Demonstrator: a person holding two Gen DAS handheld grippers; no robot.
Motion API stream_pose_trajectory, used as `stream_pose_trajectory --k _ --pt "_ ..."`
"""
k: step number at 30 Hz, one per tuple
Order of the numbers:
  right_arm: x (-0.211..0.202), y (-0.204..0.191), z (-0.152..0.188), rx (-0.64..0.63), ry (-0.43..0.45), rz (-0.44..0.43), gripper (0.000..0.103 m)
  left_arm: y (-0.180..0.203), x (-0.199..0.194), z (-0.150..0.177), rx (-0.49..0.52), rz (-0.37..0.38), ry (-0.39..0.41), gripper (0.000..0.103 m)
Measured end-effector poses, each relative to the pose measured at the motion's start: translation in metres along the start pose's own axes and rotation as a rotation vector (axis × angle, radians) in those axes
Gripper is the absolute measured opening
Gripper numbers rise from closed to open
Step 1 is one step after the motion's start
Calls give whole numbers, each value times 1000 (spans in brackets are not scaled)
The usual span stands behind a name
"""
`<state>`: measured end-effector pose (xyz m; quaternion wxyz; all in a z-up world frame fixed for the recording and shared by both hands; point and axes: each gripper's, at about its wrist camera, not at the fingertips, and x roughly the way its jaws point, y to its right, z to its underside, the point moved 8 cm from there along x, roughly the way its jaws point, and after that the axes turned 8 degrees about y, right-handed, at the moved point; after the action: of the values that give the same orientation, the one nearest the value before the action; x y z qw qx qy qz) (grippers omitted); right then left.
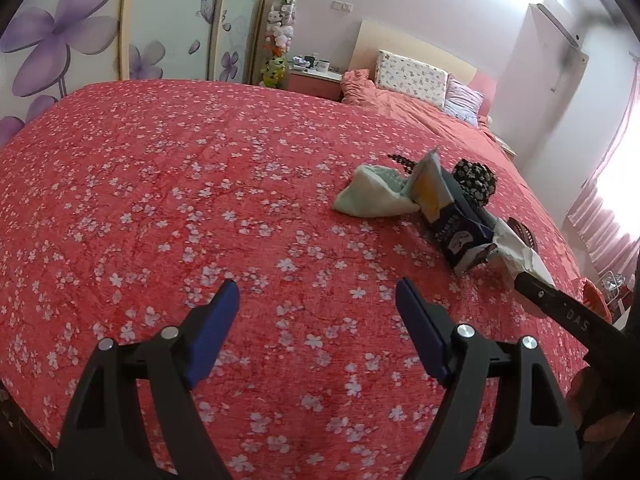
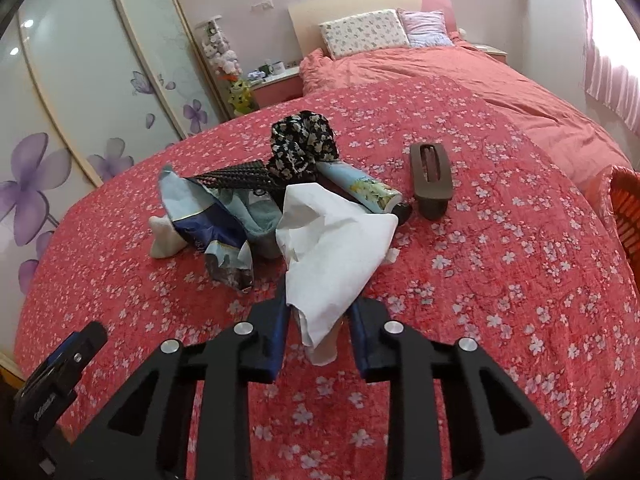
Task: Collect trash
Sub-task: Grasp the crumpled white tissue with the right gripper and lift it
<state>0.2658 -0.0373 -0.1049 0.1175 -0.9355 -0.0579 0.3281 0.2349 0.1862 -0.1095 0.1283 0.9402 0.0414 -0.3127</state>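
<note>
Toward the left side of the bed (image 2: 520,280), the left gripper (image 1: 316,300) hung above bare bedspread with its blue fingers spread wide and nothing between them. Right of it, near the middle of the bed, lay a small heap: a pale sock (image 2: 166,238), a dark blue snack bag (image 2: 218,228) torn open, a studded black strap (image 2: 236,178), a black floral cloth (image 2: 304,146) and a printed tube (image 2: 368,192). The bag carried some print, but none of it could be read.

Just right of the bag, the right gripper (image 2: 318,316) was clamped on the lower end of a crumpled white paper (image 2: 336,240), whose upper part touched the heap. The paper looked light, soft and easy to tear, so a pinch on a bunched fold would likely serve better than one on a loose edge. The bag would probably be slick and crackly, best taken at its crimped end.

Further right, apart from the heap, a brown hair clip (image 2: 431,178) lay by itself. At the bed's right edge stood an orange basket (image 2: 628,208). The letters "DAS" showed on the right gripper's arm.
</note>
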Motion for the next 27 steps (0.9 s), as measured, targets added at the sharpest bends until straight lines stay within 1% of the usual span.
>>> stream_pose_trajectory --k 5,9,13,14,18,21,27 --pt "-18 0 -2 -17 26 -47 25 15 3 1 12 25 -11 79" --pt "-40 5 -10 -31 77 -58 25 33 7 0 24 49 -20 79" --pt "-55 16 -19 -32 129 -38 25 58 14 -2 29 87 -31 80" --pt "-57 20 -20 -30 137 -32 25 64 16 -4 30 94 -33 82" --pt "-61 41 -21 -17 153 3 25 91 28 -12 37 115 -32 82" --pt "-59 53 -20 -3 151 17 25 108 41 -20 41 108 -27 82" --pt "-51 77 -17 38 138 38 25 130 72 -25 34 72 -52 82"
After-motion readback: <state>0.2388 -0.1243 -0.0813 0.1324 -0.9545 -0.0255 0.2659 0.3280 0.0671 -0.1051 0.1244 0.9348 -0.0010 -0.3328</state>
